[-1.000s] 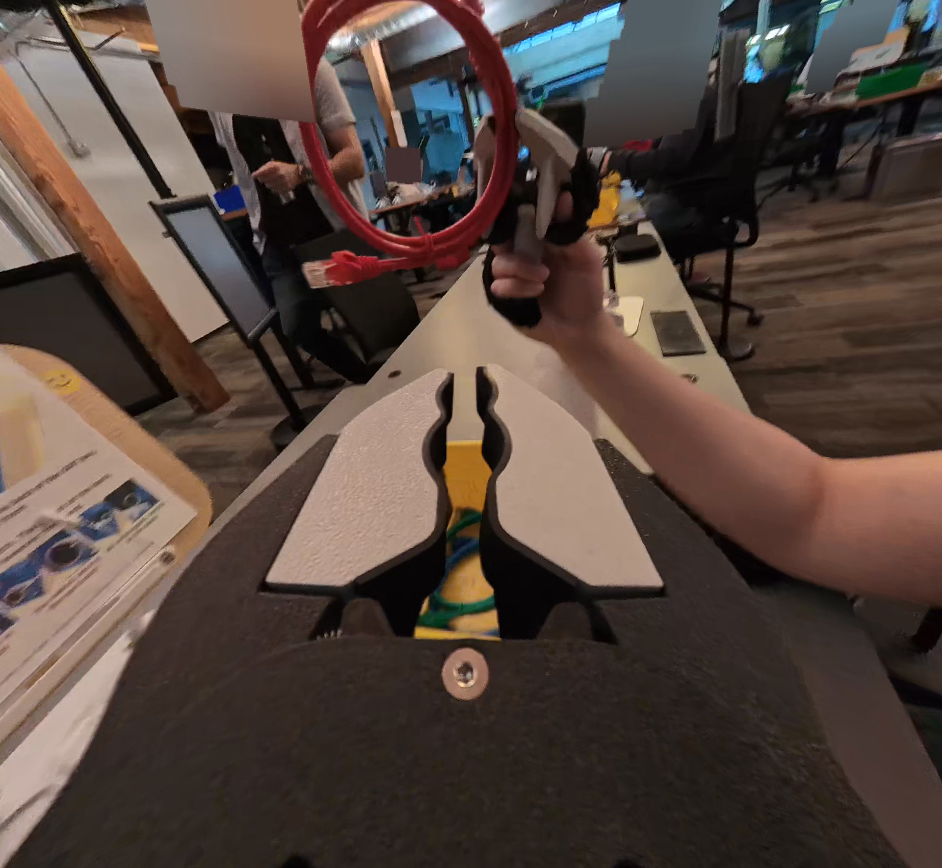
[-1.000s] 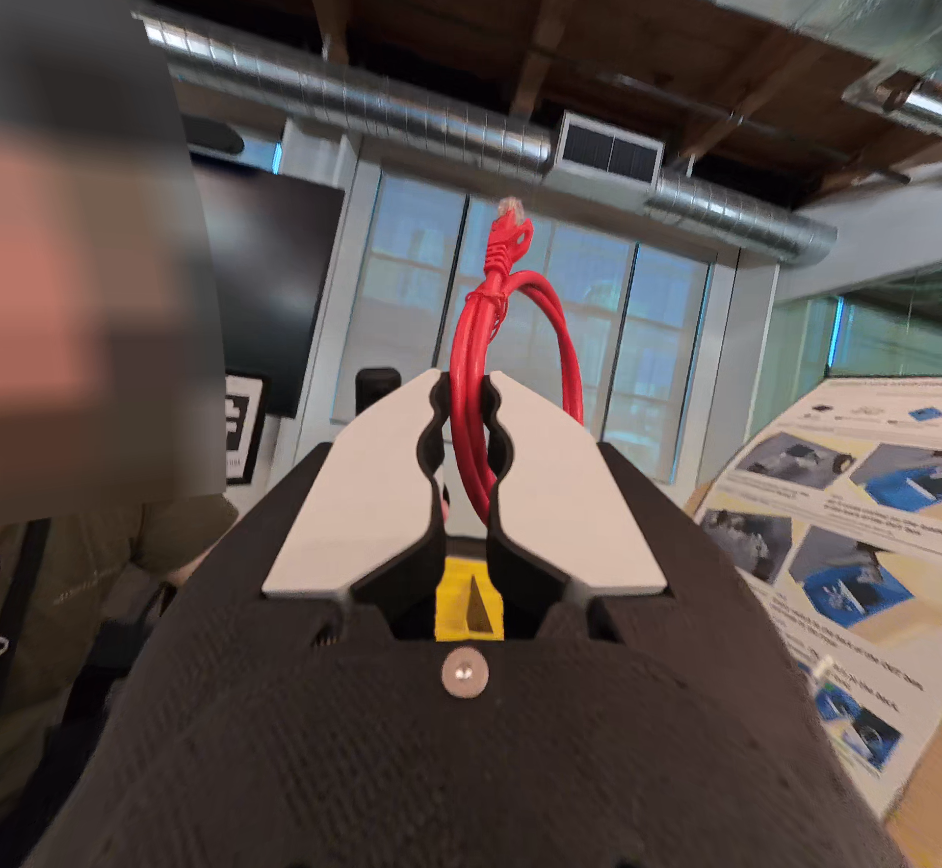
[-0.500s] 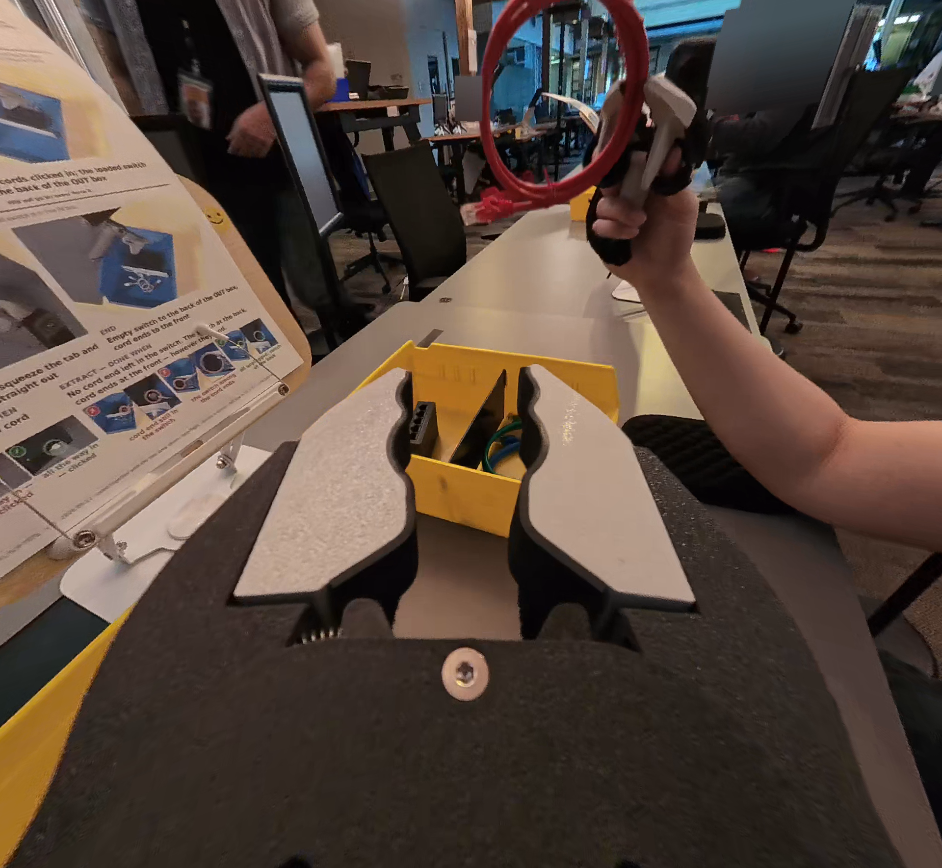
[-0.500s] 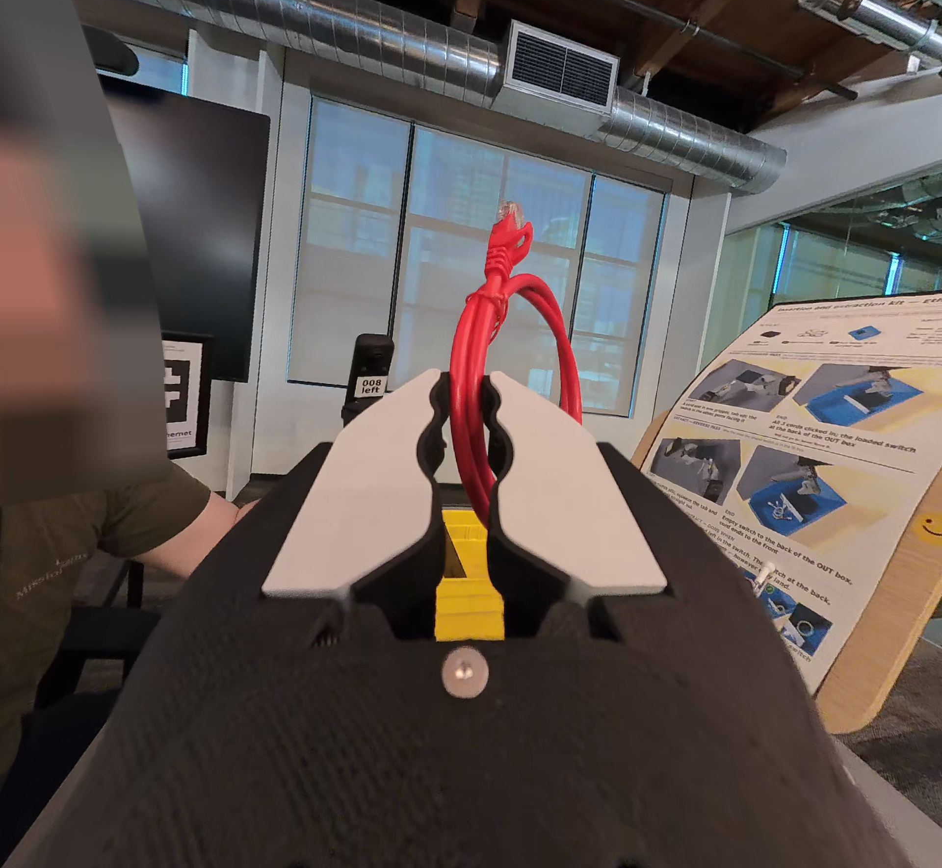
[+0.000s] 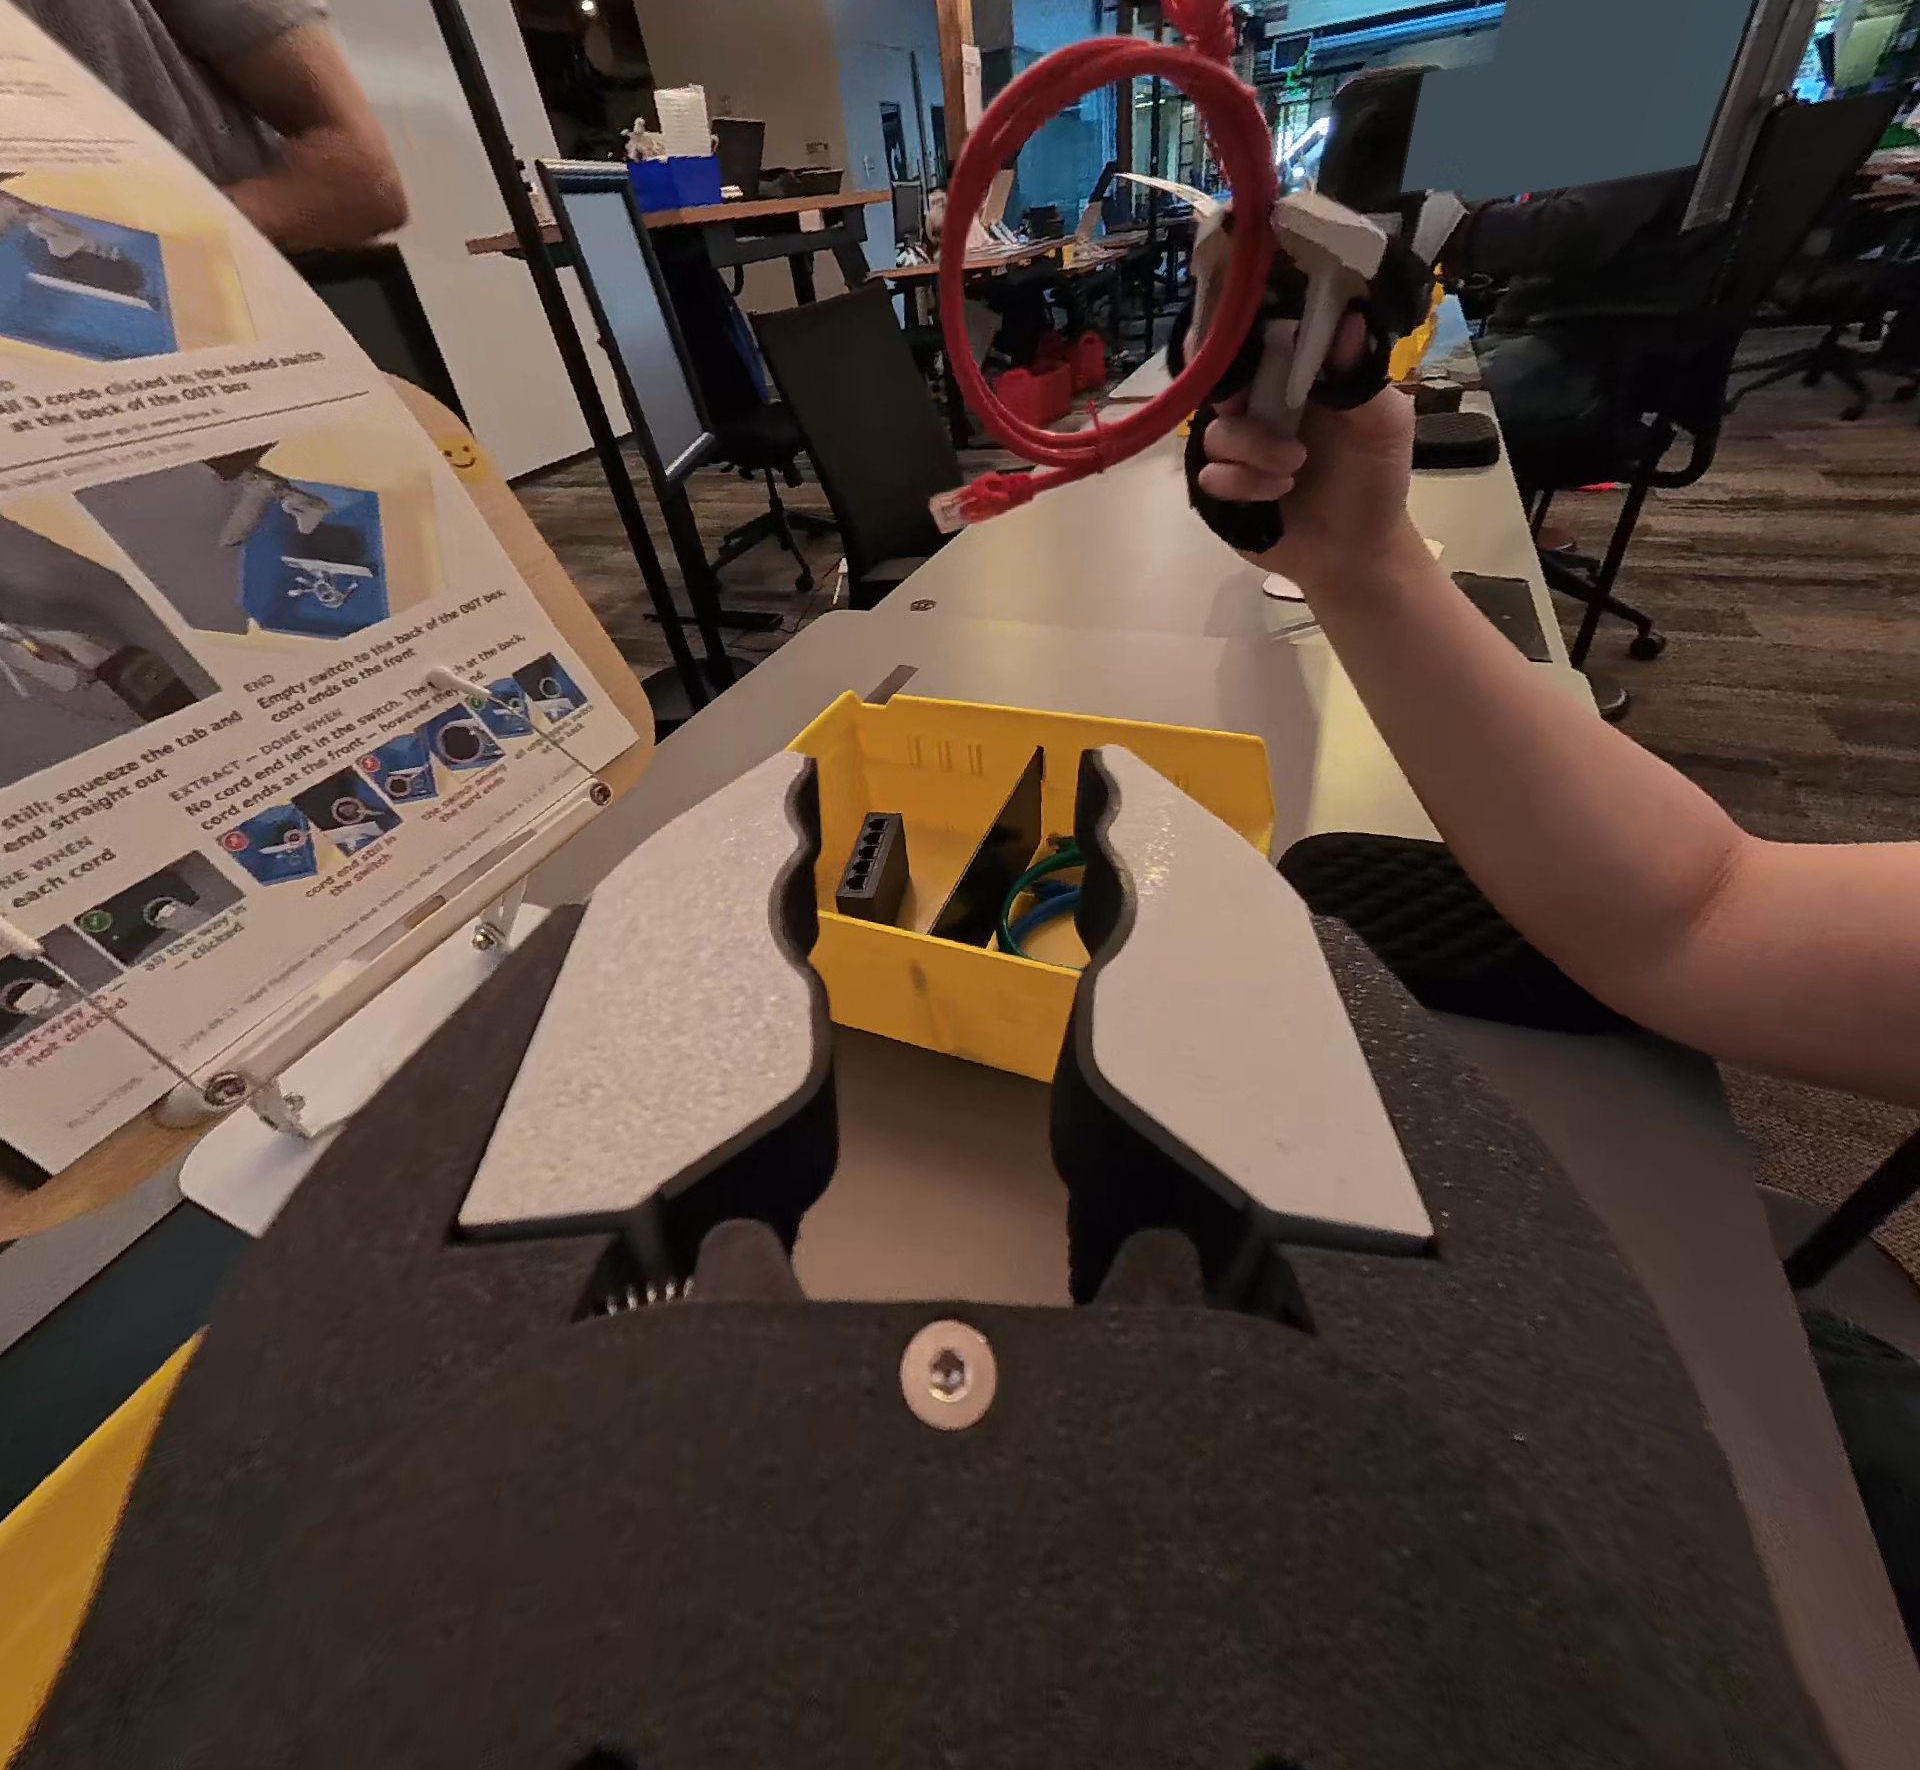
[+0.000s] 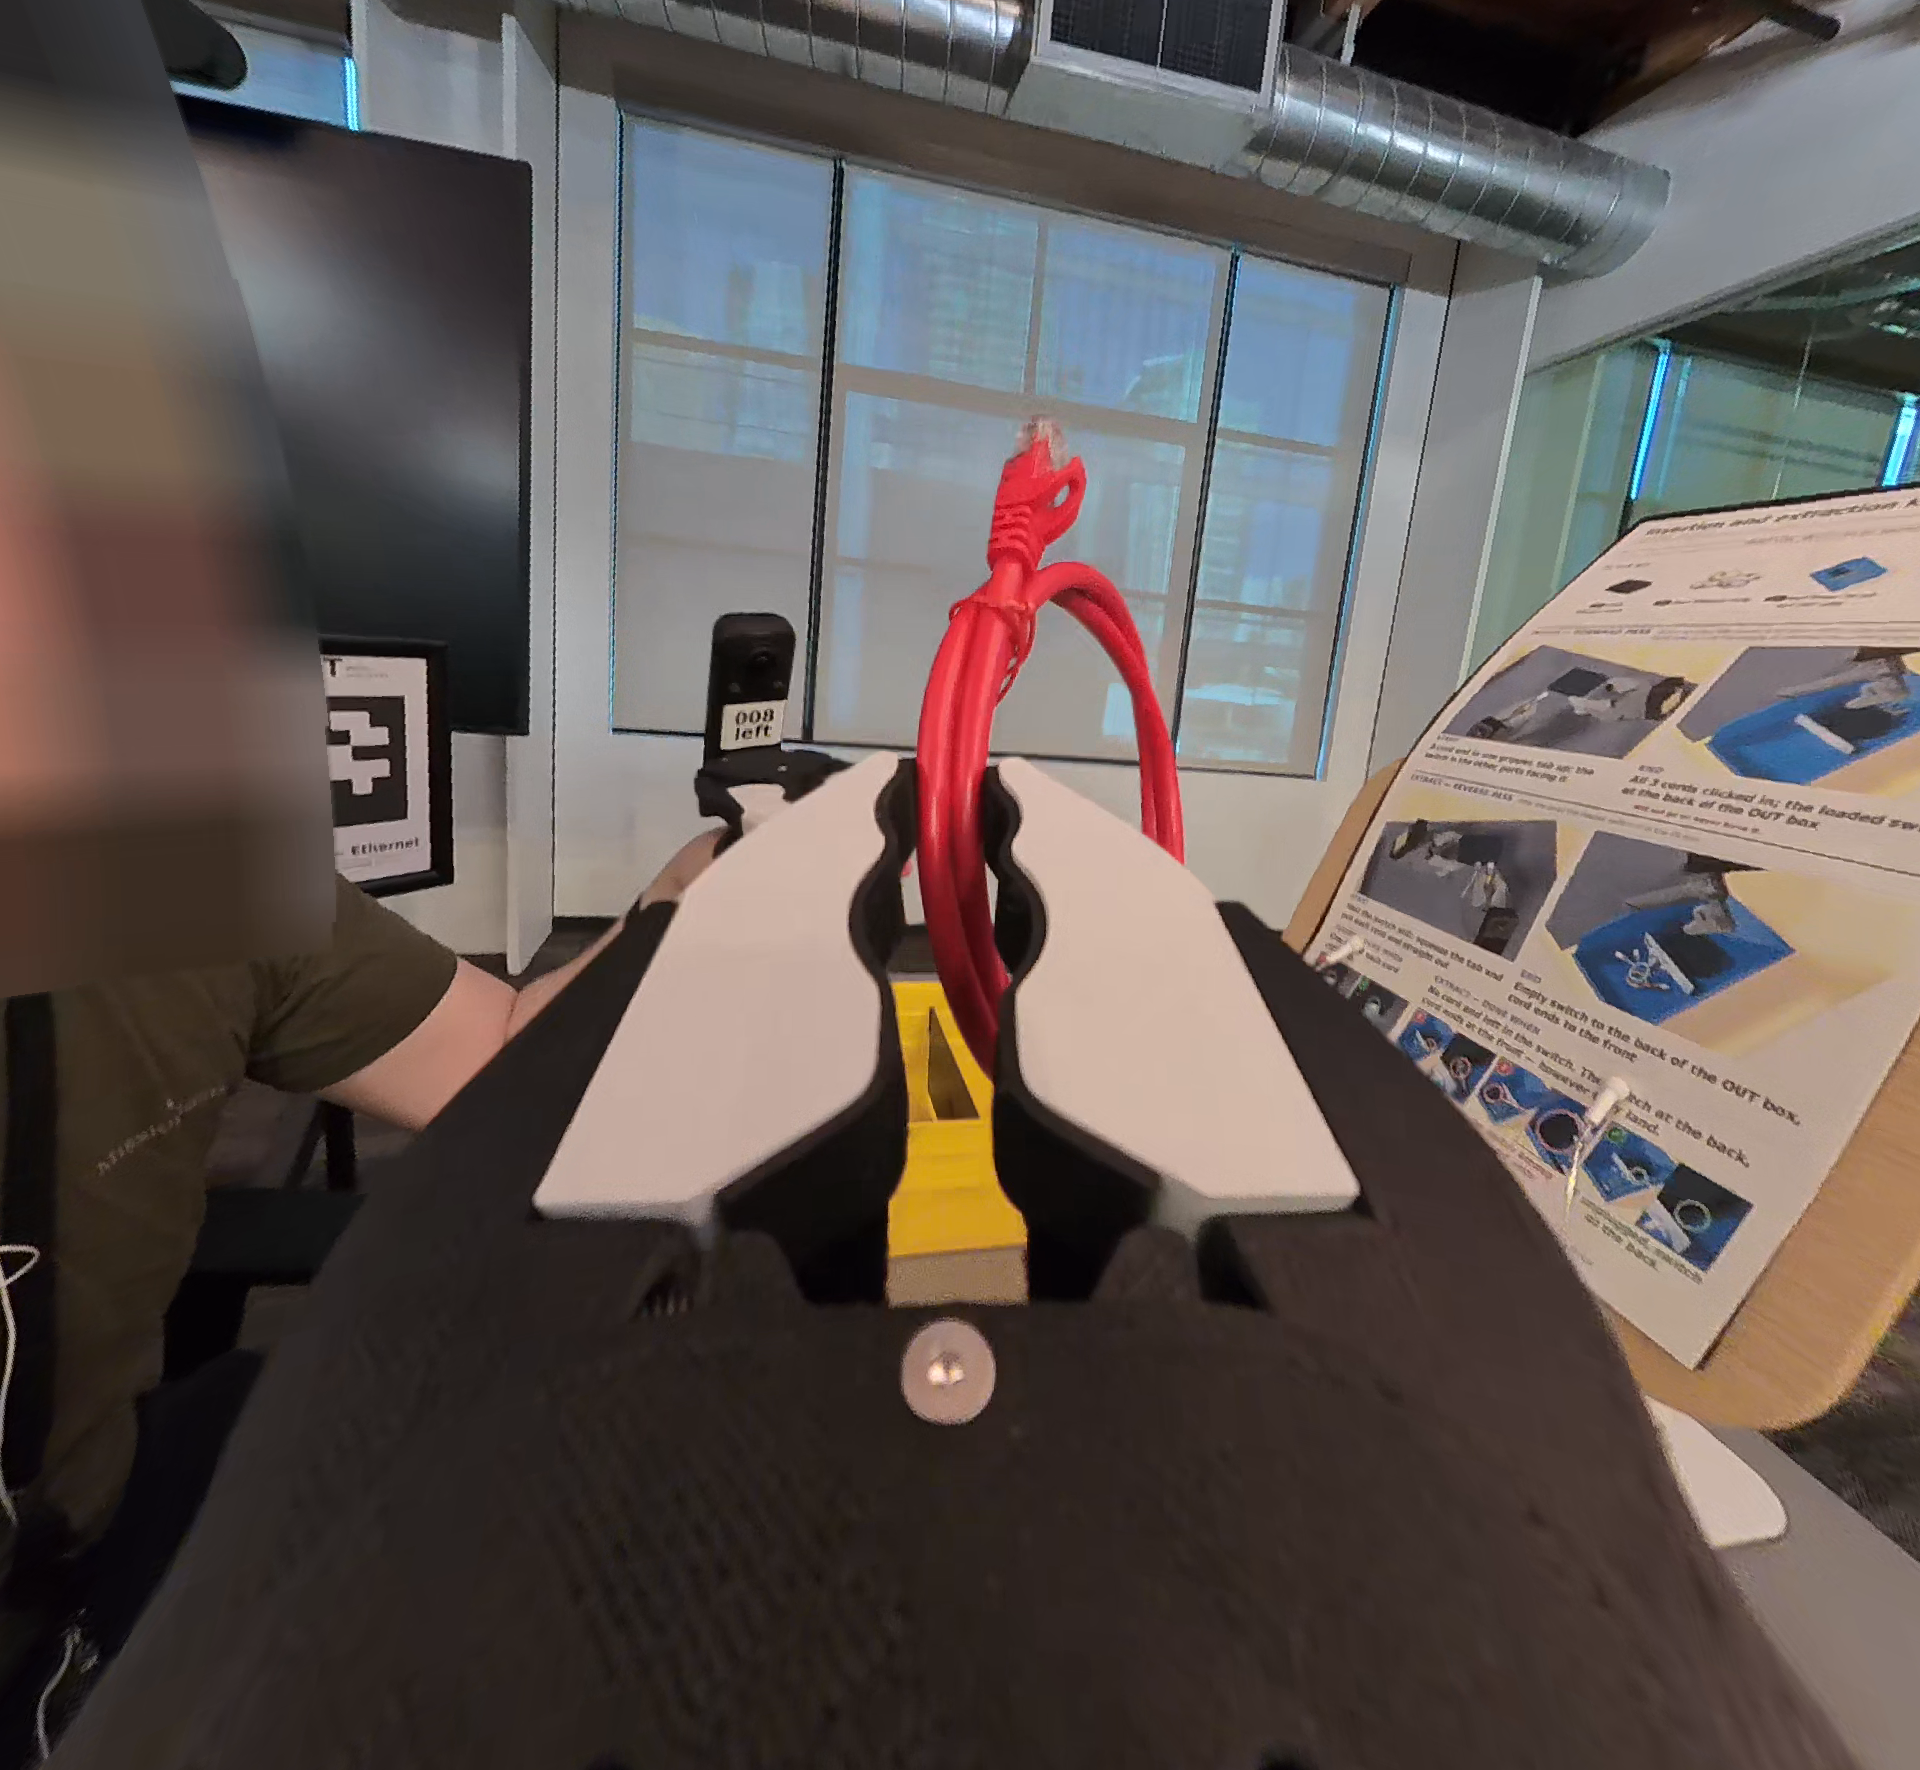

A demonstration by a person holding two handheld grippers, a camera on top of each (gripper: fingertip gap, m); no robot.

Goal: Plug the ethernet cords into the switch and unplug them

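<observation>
My right gripper (image 6: 948, 821) is shut on a coiled red ethernet cord (image 6: 961, 785) and holds it high in the air, one plug pointing up. In the left wrist view the same cord (image 5: 1091, 266) hangs from that gripper (image 5: 1262, 255) above the table's far side. My left gripper (image 5: 943, 811) is open and empty, above the table just in front of a yellow bin (image 5: 935, 993). The bin holds a black switch (image 5: 871, 868) on the left of a black divider and green and blue cords (image 5: 1039, 899) on the right.
A slanted instruction board (image 5: 208, 629) stands at the left of the grey table (image 5: 1091, 650); it also shows in the right wrist view (image 6: 1662, 889). A black foam pad (image 5: 1423, 920) lies right of the bin. A person (image 6: 208, 1097) sits behind the table. Chairs and desks lie beyond.
My left gripper has opened and pulled back and tilted down, so the yellow bin and switch now show. My right gripper has kept the red cord raised while tilting lower toward the table.
</observation>
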